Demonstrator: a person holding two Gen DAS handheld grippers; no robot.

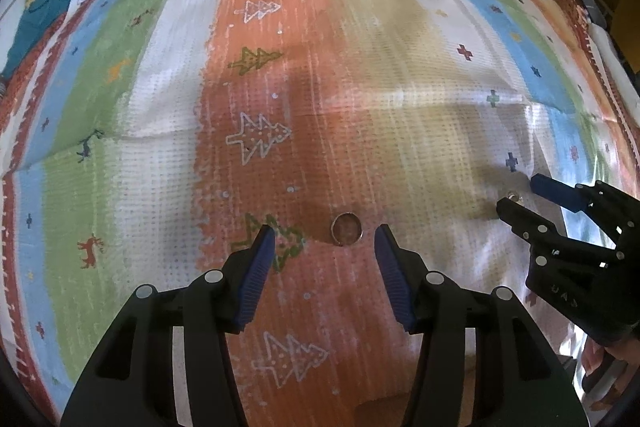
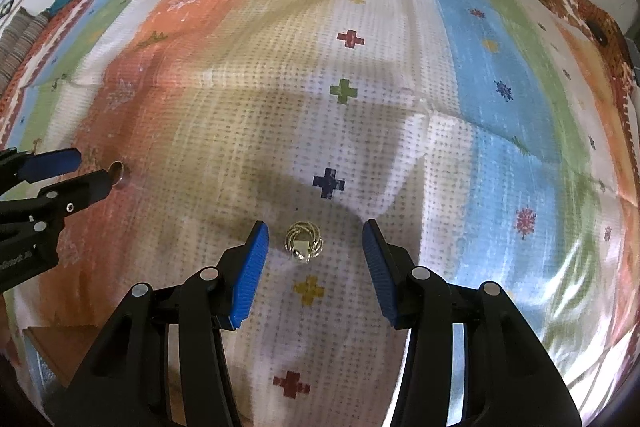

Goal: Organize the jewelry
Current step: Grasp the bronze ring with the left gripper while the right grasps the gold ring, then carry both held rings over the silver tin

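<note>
Both grippers poised above rings, nothing grasped.
Left gripper [image 1: 325,235] straddles plain ring [image 1: 346,229]; right gripper [image 2: 316,235], jaws apart, straddles twisted ring [image 2: 303,246]. Centre each before clamping.

Both claws [image 1: 326,239] [image 2: 316,237] open, angled steeply downward.

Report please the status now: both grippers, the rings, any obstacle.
Left gripper open over plain ring. Right gripper open over gold twisted ring. Both rings on striped cloth, untouched. Nothing in the way.
</note>
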